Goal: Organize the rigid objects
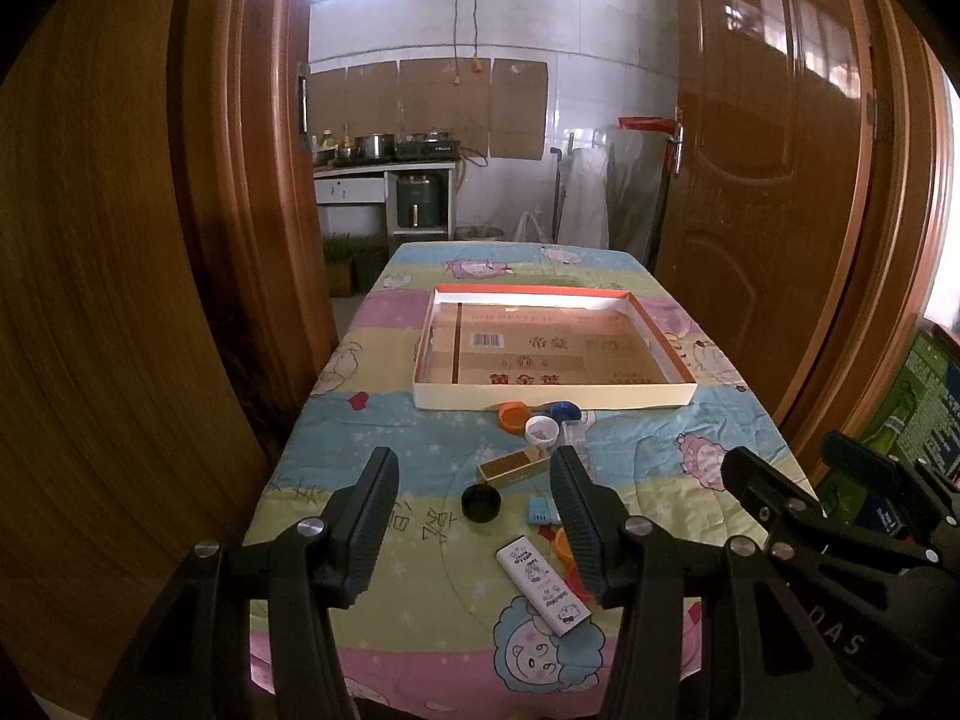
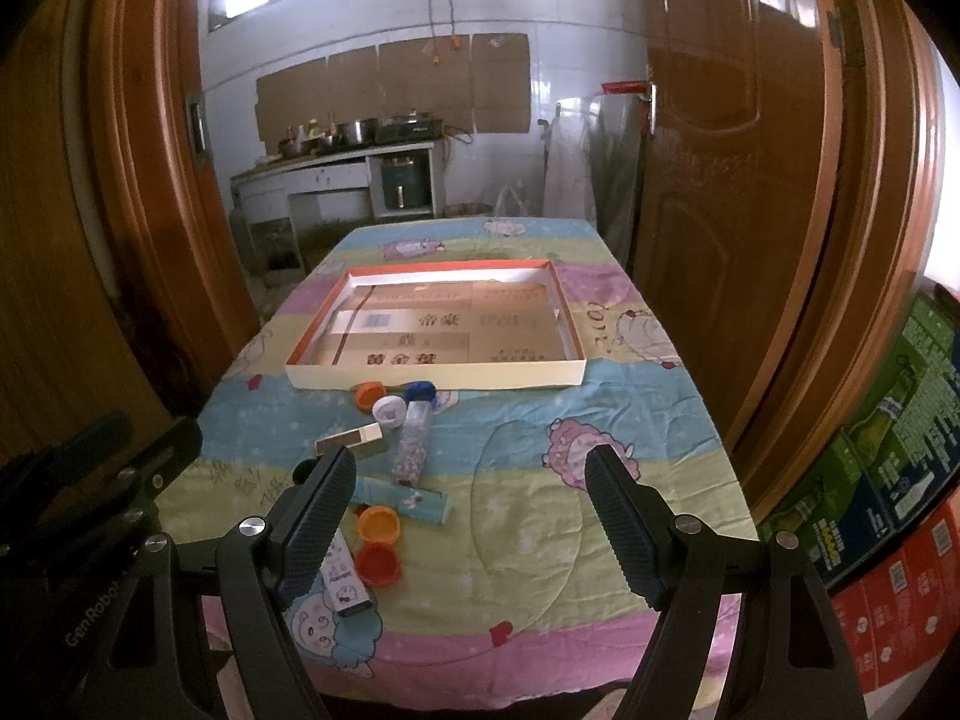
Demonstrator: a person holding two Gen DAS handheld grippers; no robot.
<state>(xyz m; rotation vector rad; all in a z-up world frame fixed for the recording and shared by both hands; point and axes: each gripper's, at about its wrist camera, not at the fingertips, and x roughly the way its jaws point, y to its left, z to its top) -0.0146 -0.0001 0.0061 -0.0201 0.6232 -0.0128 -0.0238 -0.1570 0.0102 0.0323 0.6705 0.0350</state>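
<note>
A shallow cardboard box lid (image 1: 552, 399) (image 2: 438, 377) with an orange rim lies in the middle of the table. In front of it lie an orange cap (image 1: 513, 416) (image 2: 368, 394), a white cap (image 1: 541, 429) (image 2: 389, 408), a blue cap (image 1: 566, 410) (image 2: 420, 390), a clear tube (image 2: 411, 444), a brown matchbox (image 1: 513, 466) (image 2: 351, 439), a black cap (image 1: 480, 503), a teal box (image 2: 414, 503), a white patterned box (image 1: 543, 583) (image 2: 343, 579), an orange cap (image 2: 378, 524) and a red cap (image 2: 378, 563). My left gripper (image 1: 474, 519) and my right gripper (image 2: 468, 522) hover open and empty over the near end.
The table has a pastel cartoon cloth (image 2: 540, 480). Wooden doors (image 1: 762, 180) flank it on both sides. Stacked green and red cartons (image 2: 888, 480) stand at the right. A kitchen counter (image 1: 384, 168) is behind the table.
</note>
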